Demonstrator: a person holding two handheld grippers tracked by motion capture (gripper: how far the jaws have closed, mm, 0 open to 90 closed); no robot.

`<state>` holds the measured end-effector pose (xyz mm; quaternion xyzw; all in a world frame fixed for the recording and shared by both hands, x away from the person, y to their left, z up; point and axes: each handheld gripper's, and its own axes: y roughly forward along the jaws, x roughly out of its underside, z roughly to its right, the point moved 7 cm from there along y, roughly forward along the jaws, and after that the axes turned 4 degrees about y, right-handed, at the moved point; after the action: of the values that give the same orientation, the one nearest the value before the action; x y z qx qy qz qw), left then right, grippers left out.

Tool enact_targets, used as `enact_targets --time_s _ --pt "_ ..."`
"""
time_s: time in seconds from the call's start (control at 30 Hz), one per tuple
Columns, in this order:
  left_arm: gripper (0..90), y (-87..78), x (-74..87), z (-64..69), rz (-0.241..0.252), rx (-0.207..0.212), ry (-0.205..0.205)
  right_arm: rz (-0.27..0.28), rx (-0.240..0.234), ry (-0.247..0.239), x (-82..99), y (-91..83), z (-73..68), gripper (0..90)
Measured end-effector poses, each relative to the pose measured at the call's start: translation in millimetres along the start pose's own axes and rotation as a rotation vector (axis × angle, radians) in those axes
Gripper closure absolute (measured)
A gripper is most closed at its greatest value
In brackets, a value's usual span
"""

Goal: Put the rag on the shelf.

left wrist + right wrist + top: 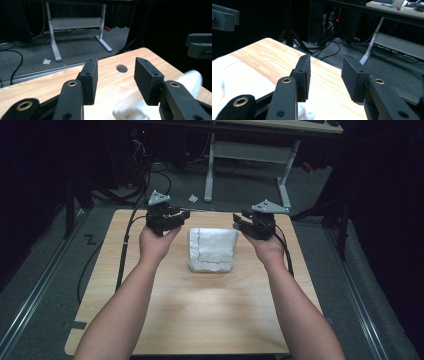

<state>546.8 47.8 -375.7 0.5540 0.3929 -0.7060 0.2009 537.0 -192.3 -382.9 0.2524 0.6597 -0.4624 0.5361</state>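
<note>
Left tongs point(184, 214) jaws apart, right tongs point(239, 221) jaws apart, both empty, folded white cloth point(212, 249) between them on tabletop point(200, 320)

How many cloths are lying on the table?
1. The cloth, white and folded, lies mid-table between the left gripper and the right gripper. The folds could hide another layer.

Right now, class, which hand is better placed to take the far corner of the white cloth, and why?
Neither clearly: left tongs and right tongs both hang open, flanking the cloth at its far corners. Left looks marginally closer.
</note>
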Motion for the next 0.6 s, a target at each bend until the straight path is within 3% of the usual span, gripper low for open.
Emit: enact_targets --time_s 0.13,0.23,0.4,0.6 --pt "53.2 -22.4 12.7 1.6 0.011 0.033 0.01 0.032 -0.005 -0.019 7.3 -23.3 -8.9 57.2" --pt "52.9 -38.0 27.9 1.8 0.006 0.029 0.033 0.036 0.002 -0.032 20.1 -40.2 -13.7 55.9" --pt "52.6 -57.5 52.8 8.9 -0.004 0.049 0.024 0.026 0.003 -0.039 42.5 -61.6 -16.9 54.0" --pt "51.8 -76.2 83.3 22.9 -0.021 0.074 0.045 0.0 0.005 -0.039 70.2 -80.6 -19.7 51.2"
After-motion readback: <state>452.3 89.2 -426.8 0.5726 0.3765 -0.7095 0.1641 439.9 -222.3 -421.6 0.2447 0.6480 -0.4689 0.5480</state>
